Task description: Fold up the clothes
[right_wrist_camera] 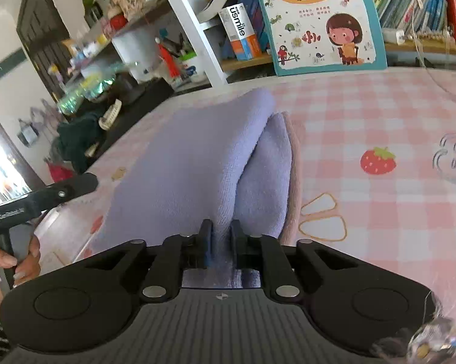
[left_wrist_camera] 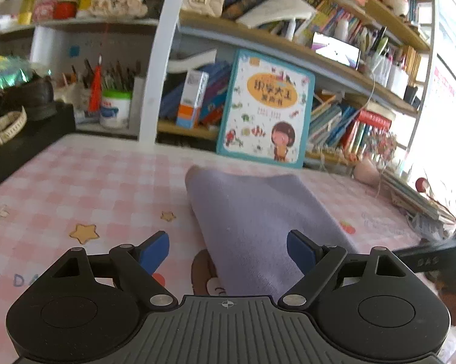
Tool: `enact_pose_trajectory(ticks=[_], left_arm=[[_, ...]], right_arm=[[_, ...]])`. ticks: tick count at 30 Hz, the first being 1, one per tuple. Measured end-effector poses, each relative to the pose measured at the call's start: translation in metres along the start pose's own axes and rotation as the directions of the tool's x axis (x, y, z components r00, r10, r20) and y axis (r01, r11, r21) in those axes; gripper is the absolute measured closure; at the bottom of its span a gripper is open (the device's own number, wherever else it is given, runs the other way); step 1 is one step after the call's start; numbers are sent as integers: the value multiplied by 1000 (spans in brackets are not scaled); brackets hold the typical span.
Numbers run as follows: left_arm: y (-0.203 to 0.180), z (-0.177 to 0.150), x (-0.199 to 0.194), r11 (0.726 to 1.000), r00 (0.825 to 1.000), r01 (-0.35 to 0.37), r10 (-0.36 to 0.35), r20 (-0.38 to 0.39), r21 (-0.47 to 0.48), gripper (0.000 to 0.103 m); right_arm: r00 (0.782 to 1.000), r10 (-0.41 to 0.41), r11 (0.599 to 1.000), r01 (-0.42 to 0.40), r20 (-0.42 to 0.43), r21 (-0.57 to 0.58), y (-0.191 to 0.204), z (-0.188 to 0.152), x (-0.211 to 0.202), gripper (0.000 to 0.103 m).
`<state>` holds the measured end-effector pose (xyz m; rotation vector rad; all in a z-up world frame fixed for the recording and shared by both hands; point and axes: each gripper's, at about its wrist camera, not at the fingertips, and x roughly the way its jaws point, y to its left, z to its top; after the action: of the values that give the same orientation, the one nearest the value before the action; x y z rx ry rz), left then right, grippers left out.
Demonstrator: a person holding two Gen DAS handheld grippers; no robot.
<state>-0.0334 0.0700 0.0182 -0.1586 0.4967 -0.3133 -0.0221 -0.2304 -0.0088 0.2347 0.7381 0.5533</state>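
Note:
A lavender cloth (left_wrist_camera: 258, 221) lies folded on the pink checked table (left_wrist_camera: 91, 182). In the right wrist view the lavender cloth (right_wrist_camera: 191, 163) rises in a ridge toward me, with a pink layer (right_wrist_camera: 296, 170) showing under its right edge. My right gripper (right_wrist_camera: 221, 236) has its fingers close together, and a fold of the cloth fills the narrow gap between the pads. My left gripper (left_wrist_camera: 228, 245) stands wide open over the cloth's near end with nothing gripped; its right finger (left_wrist_camera: 301, 251) is over the fabric and its left finger (left_wrist_camera: 155, 248) over the tablecloth.
A picture book (left_wrist_camera: 267, 109) leans against cluttered bookshelves (left_wrist_camera: 319, 54) at the table's far edge. Pen pots (left_wrist_camera: 115, 106) and a dark block (left_wrist_camera: 30, 139) stand at the far left. A person's hand (right_wrist_camera: 21, 264) holds the left gripper's handle. A clear plastic object (right_wrist_camera: 452, 160) lies at the right.

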Motion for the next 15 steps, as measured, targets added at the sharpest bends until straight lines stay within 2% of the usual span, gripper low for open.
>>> enact_pose_trajectory(ticks=[1,2,3,5,7,11,13,14,15], left_arm=[[3,2,3,1000,1000,2,-3,-12,-13,16],[5,4,6,1000,1000,7,-8,-30,-29,15],[8,6,10,999,999,12,-14,-50,-46,15],[13,7,17,996,995,35,-42,-91,-79,15],[16,6,27,993,987,64,-78,-137,-100,15],[21,0,46,982,973,103,-132,-187,-158,15],[26,-1,54,966,965,137,-179,-191,-218,16],[27,-1,58,958,961,150,-199,-192,-245,17],[27,-2,62,951,957,162,-216,-191,-263,23]], right_arm=[[1000,-11,1000,11,9,-3,1,2,-4,70],[1000,-22,1000,22,18,-1,1,4,-7,48],[999,-34,999,34,27,6,-2,6,-11,40],[998,-55,998,54,33,32,-10,8,-16,37],[998,-55,992,57,-17,109,-25,8,-12,33],[997,28,972,-11,-70,237,-45,2,-3,33],[996,47,970,-27,-74,242,-45,4,0,34],[995,60,968,-40,-75,249,-45,5,3,38],[994,79,964,-57,-76,259,-46,7,6,42]])
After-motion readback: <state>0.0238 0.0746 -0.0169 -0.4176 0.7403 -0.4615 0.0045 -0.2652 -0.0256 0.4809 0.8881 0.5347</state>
